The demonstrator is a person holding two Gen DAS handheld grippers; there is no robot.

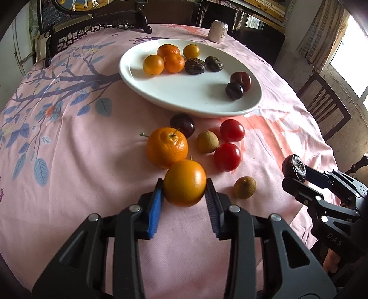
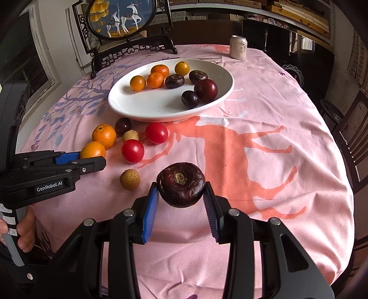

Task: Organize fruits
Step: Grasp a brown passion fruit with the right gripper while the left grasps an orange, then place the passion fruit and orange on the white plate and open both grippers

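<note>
My left gripper [image 1: 184, 186] is shut on a smooth orange [image 1: 184, 182] just above the pink cloth. My right gripper [image 2: 180, 189] is shut on a dark purple water chestnut [image 2: 180, 184], held above the cloth. The white oval plate [image 1: 174, 96] holds several oranges [image 1: 174, 62], two dark water chestnuts [image 1: 195, 66] and two dark plums [image 1: 240, 80]. In front of the plate lie a mandarin [image 1: 167, 146], a dark plum [image 1: 182, 125], two red tomatoes [image 1: 227, 156] and two tan longans [image 1: 245, 187]. The plate also shows in the right wrist view [image 2: 147, 104].
The round table has a pink printed cloth [image 2: 264, 142]. A drink can [image 2: 238, 47] stands at the far edge. A framed deer screen on a dark stand [image 2: 124, 18] is at the back left. Wooden chairs [image 1: 324, 105] stand to the right.
</note>
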